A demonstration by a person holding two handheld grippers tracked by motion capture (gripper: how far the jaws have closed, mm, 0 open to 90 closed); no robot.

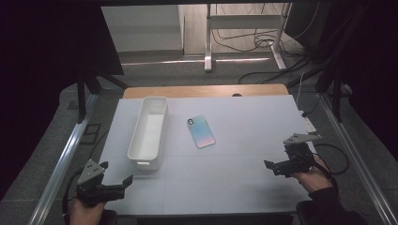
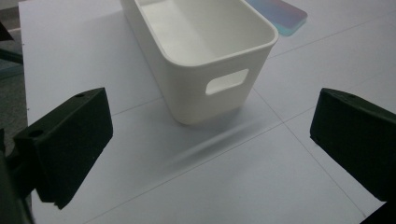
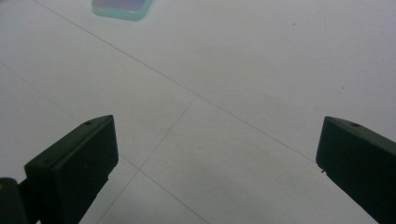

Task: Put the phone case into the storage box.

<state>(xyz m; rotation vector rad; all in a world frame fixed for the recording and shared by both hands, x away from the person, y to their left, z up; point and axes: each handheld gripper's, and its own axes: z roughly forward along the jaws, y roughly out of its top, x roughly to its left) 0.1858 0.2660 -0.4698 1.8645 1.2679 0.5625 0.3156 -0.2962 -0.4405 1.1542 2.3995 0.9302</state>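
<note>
While both grippers hover low over near table edge, fingers spread wide, holding nothing. Left gripper near left corner, just short of white bin, handle slot facing it. Right gripper near right edge, well apart from phone, which lies flat mid-table, beside bin.

Left gripper fingers wide apart, facing white bin handle end; phone beyond.
</note>
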